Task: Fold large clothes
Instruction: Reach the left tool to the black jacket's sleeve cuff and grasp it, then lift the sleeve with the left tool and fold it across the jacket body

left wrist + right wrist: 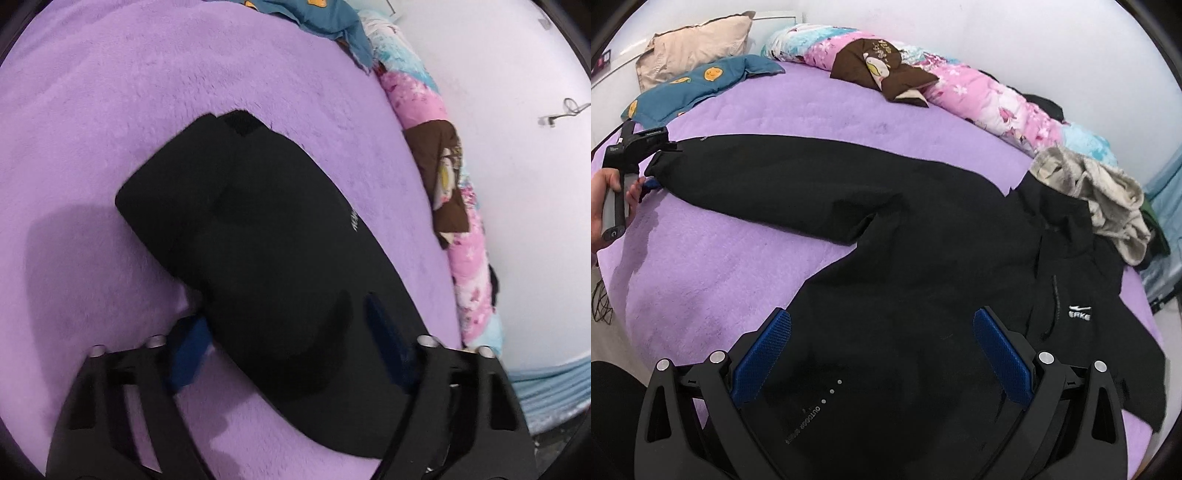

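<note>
Black jacket (923,240) spread flat on the purple bed cover (713,266); both hand-held grippers over it.

Left wrist view: your left hand-held gripper (291,332) stands spread, straddling the sleeve (258,221), which runs between the blue pads and away up the frame to its cuff; whether the pads touch the cloth, you cannot tell from here. Right wrist view: your right hand-held gripper (882,354) hangs spread wide above the jacket's lower body, nothing pinched. The outstretched sleeve reaches far left, where your left hand (605,206) holds the other tool at the cuff.
</note>
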`<state>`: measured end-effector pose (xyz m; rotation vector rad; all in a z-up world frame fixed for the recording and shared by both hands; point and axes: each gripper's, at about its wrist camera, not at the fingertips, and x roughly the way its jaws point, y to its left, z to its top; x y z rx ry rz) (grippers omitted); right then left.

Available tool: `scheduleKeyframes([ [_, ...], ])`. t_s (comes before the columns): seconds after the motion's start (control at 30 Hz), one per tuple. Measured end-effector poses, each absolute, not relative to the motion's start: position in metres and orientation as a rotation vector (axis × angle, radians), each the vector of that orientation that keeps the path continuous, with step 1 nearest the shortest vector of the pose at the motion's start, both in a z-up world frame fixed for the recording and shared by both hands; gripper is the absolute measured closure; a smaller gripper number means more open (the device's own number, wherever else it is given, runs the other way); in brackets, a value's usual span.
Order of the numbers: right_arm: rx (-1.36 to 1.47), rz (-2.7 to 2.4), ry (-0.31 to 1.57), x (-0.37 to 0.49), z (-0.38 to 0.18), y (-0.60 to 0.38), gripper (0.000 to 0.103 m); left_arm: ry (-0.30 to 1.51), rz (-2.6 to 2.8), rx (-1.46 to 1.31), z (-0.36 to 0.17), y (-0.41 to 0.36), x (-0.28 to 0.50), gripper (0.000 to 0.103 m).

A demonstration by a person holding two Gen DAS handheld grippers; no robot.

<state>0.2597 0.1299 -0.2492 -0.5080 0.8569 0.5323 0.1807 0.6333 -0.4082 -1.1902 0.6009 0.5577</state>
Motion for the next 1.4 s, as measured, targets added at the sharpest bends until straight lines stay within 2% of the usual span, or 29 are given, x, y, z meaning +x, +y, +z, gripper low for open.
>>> scheduleKeyframes([
  [0.03,-0.507,0.529,0.864,0.261,-0.251,0.131,0.006,0.598,0.564,-1.184,-0.407,0.634,0.183,0.035],
  [0.13,-0.513,0.529,0.863,0.260,-0.253,0.133,0.006,0.581,0.584,-1.167,-0.401,0.636,0.189,0.052],
  [0.17,-0.514,0.534,0.861,0.260,-0.253,0.134,0.006,0.571,0.591,-1.154,-0.398,0.635,0.190,0.062],
  [0.2,-0.515,0.538,0.860,0.260,-0.253,0.134,0.006,0.568,0.600,-1.133,-0.395,0.634,0.191,0.079],
  [0.23,-0.516,0.540,0.862,0.260,-0.253,0.134,0.006,0.570,0.605,-1.114,-0.393,0.633,0.193,0.085],
  [0.37,-0.492,0.554,0.878,0.265,-0.250,0.131,0.006,0.584,0.625,-1.066,-0.387,0.626,0.198,0.094],
  [0.5,-0.431,0.578,0.900,0.271,-0.238,0.124,0.006,0.541,0.630,-0.988,-0.358,0.607,0.196,0.095],
  [0.7,-0.325,0.610,0.901,0.290,-0.196,0.111,0.006,0.456,0.633,-0.680,-0.274,0.535,0.203,0.095],
  [0.97,-0.025,0.672,0.958,0.329,-0.097,0.068,0.006,0.354,0.622,-0.326,-0.179,0.405,0.230,0.095],
  [1.23,0.163,0.793,0.982,0.348,0.007,0.038,0.006,0.333,0.641,0.076,-0.132,0.258,0.261,0.095],
  [1.4,0.139,0.836,0.970,0.343,0.052,0.033,0.006,0.305,0.559,0.247,-0.123,0.177,0.273,0.095],
])
